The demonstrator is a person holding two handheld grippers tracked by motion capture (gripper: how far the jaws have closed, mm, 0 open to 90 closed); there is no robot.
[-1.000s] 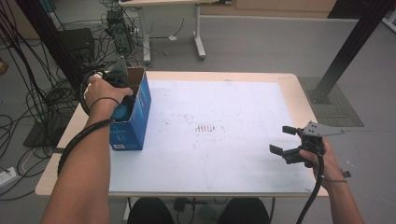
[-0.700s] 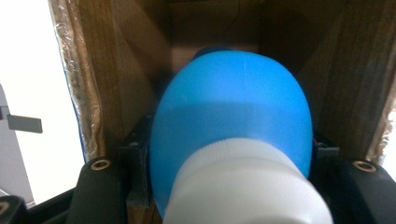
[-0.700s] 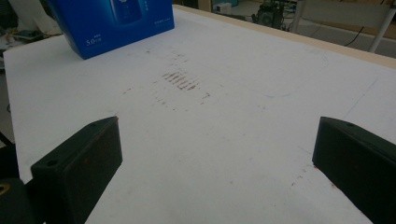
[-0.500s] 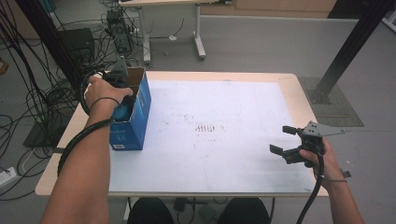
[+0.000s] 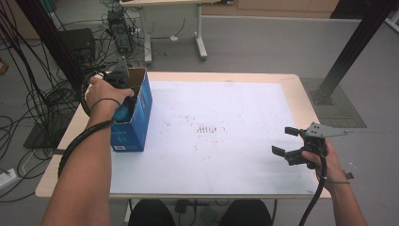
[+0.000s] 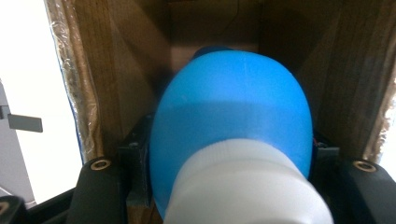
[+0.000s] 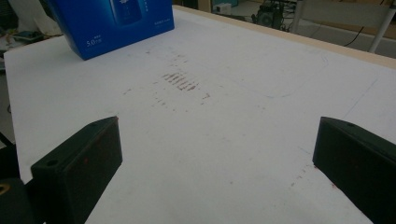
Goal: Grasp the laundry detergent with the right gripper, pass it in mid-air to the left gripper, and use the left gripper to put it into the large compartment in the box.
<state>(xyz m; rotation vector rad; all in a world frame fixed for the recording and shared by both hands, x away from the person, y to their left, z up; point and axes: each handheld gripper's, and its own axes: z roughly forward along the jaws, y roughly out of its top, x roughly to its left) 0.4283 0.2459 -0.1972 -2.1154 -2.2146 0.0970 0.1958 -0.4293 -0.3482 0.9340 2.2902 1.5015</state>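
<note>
The high view is looking down on the table (image 5: 282,94), while both gripper views are sharing the blue box (image 7: 112,23), the left from inside it.

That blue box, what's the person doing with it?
A person holds a pair of tongs in each hand. The left tongs are down inside the open blue box at the table's left edge, shut on a blue bottle with a white cap, so the bottle sits inside the cardboard walls. The right tongs wait open over the white table on the right, holding nothing.
</note>
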